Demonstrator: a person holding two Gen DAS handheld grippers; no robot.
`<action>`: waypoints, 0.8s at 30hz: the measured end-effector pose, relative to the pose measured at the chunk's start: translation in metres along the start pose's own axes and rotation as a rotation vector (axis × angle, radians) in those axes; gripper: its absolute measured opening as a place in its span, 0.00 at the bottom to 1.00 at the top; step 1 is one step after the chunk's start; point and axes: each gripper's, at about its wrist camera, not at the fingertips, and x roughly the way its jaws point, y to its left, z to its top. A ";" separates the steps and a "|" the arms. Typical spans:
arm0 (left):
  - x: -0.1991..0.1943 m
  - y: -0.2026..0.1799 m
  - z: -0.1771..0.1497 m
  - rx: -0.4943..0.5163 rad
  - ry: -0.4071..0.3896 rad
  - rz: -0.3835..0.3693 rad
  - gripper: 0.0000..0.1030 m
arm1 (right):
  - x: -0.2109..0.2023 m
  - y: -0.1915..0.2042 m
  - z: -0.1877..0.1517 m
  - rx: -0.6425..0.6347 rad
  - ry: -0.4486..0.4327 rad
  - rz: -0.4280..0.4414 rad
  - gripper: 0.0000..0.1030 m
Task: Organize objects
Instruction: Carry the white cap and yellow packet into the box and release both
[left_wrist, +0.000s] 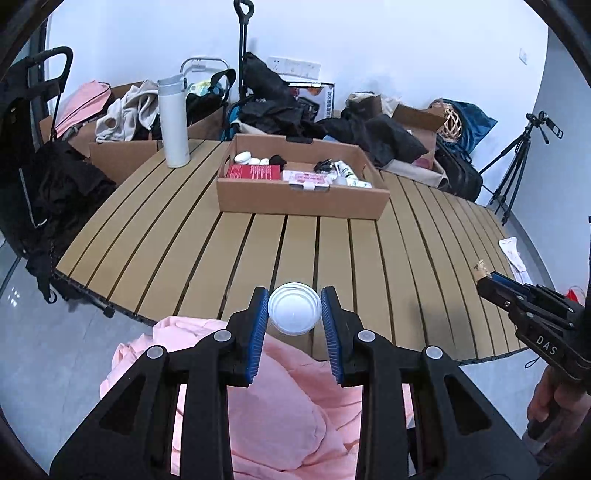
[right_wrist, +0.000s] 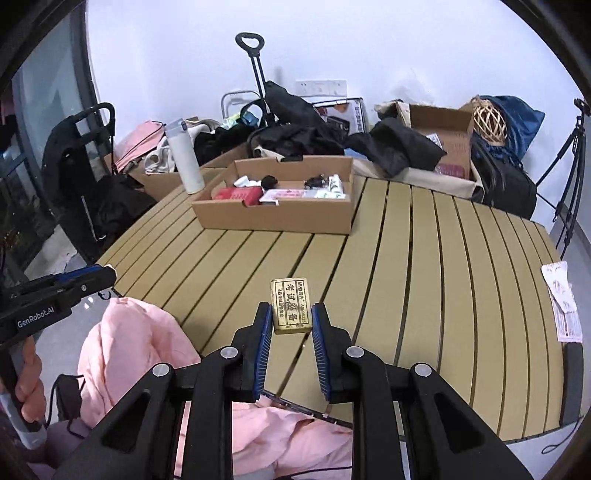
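Note:
My left gripper (left_wrist: 294, 311) is shut on a round white lid-topped jar (left_wrist: 294, 313), held over the near edge of the slatted wooden table (left_wrist: 184, 240). My right gripper (right_wrist: 290, 319) is shut on a small gold box (right_wrist: 290, 311) with printed characters, held above the table (right_wrist: 424, 277). An open cardboard box (left_wrist: 303, 201) at the table's far side holds a red packet, a pink packet, white jars and small bottles; it also shows in the right wrist view (right_wrist: 273, 219). The right gripper shows at the left wrist view's right edge (left_wrist: 487, 282).
A tall white thermos (left_wrist: 173, 122) stands left of the cardboard box. A pink garment (left_wrist: 280, 398) lies below the grippers at the near edge. Bags, clothes and boxes pile behind the table. A tripod (left_wrist: 517, 162) stands at the right. A paper packet (right_wrist: 563, 302) lies beyond the table's right edge.

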 end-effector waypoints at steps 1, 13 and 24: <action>0.002 0.001 0.001 -0.004 0.004 -0.004 0.25 | 0.001 0.000 0.000 0.000 0.001 0.000 0.23; 0.087 0.012 0.113 -0.051 0.040 -0.127 0.25 | 0.076 -0.017 0.081 0.014 0.029 0.059 0.23; 0.242 0.024 0.177 -0.139 0.206 -0.231 0.25 | 0.245 -0.025 0.201 0.028 0.116 0.145 0.23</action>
